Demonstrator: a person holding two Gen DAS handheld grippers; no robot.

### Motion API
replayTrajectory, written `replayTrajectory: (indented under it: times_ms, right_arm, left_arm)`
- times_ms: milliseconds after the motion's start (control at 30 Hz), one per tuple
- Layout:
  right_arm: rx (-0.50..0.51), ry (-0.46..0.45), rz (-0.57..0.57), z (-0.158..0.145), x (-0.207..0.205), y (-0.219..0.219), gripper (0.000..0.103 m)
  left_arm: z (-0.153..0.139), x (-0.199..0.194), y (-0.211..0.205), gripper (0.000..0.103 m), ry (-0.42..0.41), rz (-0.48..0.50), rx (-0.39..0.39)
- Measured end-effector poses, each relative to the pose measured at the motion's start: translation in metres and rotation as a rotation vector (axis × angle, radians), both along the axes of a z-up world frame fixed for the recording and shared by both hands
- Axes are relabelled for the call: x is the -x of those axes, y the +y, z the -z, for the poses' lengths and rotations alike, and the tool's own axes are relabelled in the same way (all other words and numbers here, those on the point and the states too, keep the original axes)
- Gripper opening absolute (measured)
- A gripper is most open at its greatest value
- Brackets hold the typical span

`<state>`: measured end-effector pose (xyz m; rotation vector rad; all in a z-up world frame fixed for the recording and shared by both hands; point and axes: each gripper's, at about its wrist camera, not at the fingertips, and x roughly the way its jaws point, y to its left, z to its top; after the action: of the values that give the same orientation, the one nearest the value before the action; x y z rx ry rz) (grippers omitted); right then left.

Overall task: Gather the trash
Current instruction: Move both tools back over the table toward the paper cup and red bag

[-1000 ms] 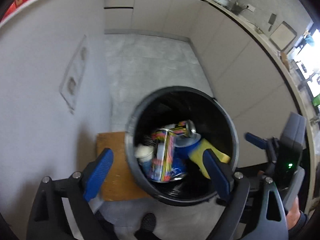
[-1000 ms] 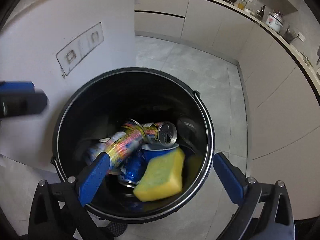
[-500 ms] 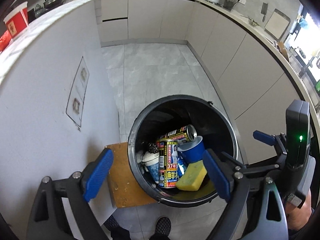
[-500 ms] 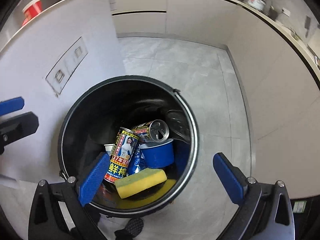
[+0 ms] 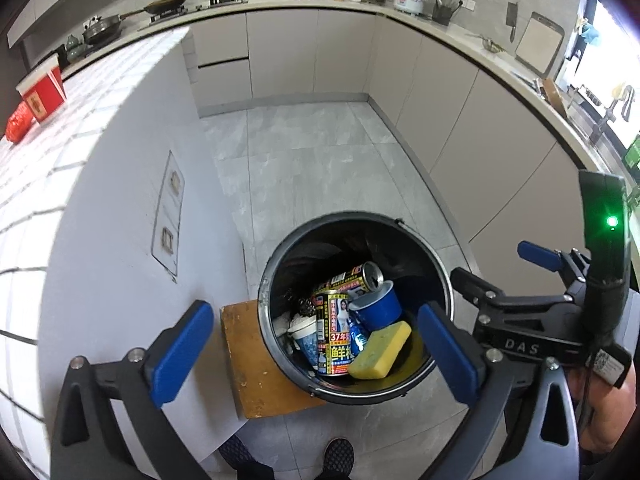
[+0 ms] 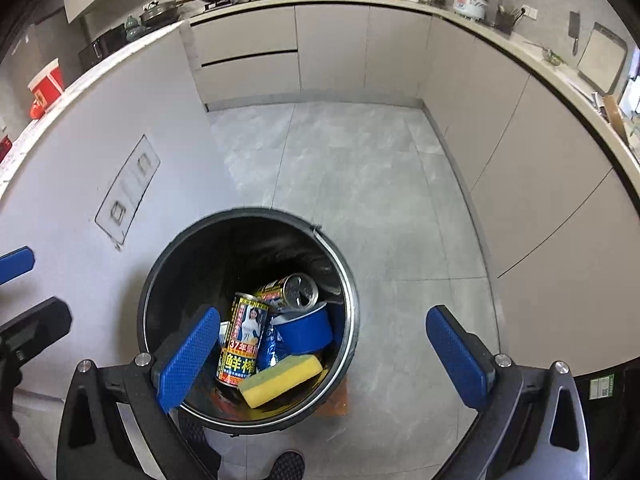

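A black round trash bin [image 5: 267,280] [image 6: 149,292] stands on the floor below both grippers. Inside lie a yellow sponge [image 5: 380,350] [image 6: 282,379], a blue cup [image 5: 378,306] [image 6: 306,328], printed drink cans [image 5: 334,332] [image 6: 242,344] and a white cup [image 5: 304,330]. My left gripper [image 5: 316,354] is open and empty, high above the bin. My right gripper [image 6: 324,362] is open and empty, also above the bin; it also shows at the right of the left wrist view [image 5: 536,256].
A wooden board [image 5: 256,364] lies under the bin. A white island wall [image 5: 100,220] stands to the left, with a red box [image 5: 42,92] on top. Grey cabinets [image 5: 460,128] and counter run along the back and right. My shoes [image 5: 338,456] show below.
Both grippers have risen away from the bin, which now looks smaller. The trash in the bin has settled, one can now standing upright beside the sponge.
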<state>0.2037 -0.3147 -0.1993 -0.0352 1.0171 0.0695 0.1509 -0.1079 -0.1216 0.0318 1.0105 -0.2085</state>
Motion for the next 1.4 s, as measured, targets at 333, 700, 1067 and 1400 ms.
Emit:
replayTrajectory:
  times_ms: [333, 700, 1067, 1400]
  right_arm:
    - [-0.051, -0.087, 0.036, -0.05, -0.004, 0.005, 0.103]
    - [-0.071, -0.169, -0.078, -0.099, -0.025, 0.098, 0.103]
    - [-0.083, -0.206, -0.194, -0.132, -0.048, 0.25, 0.103]
    - [-0.063, -0.211, -0.252, -0.138, -0.087, 0.382, 0.103]
  left_arm:
    - [-0.062, 0.011, 0.044, 0.103, -0.13, -0.08, 0.034]
    - [-0.079, 0.008, 0.172, 0.103, -0.216, -0.305, 0.012]
    - [-0.075, -0.016, 0.302, 0.102, -0.224, -0.382, 0.0]
    - [-0.073, -0.063, 0.389, 0.099, -0.23, -0.371, 0.046]
